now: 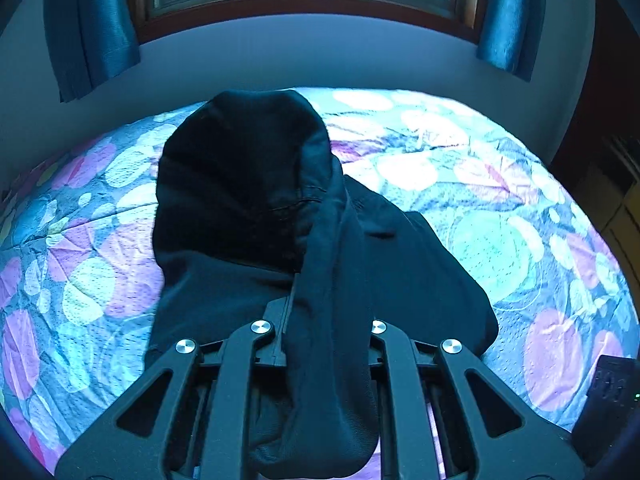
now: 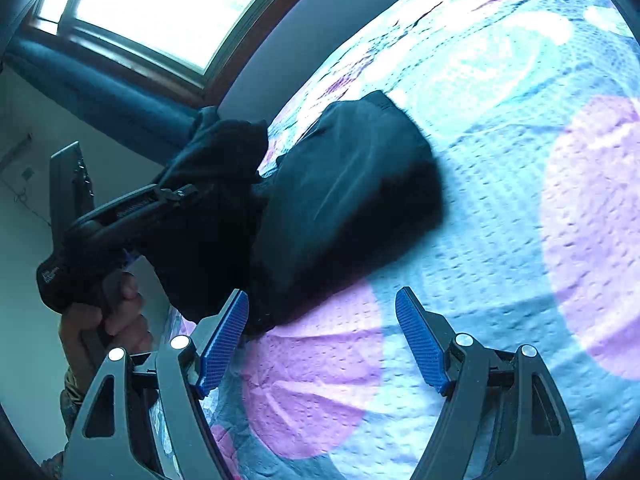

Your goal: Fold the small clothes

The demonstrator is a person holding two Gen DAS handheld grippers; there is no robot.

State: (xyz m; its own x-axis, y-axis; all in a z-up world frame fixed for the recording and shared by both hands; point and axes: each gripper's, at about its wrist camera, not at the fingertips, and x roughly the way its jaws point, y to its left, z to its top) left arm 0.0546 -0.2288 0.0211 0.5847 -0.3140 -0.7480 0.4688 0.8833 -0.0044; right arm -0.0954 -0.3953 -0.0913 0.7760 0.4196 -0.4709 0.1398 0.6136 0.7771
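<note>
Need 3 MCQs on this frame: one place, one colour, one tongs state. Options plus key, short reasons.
1. Where does the free end of the dark garment lie?
A. on the floral bedspread
B. on the windowsill
C. on a chair

2. What colour are the right tongs' pads?
A. red
B. blue
C. white

3. What state are the left tongs in?
A. open, empty
B. shut on the garment
C. out of view

Key: A, its end rests on the spread; B, both ribbed pads show blue; B, cloth is pinched and drapes over them.
</note>
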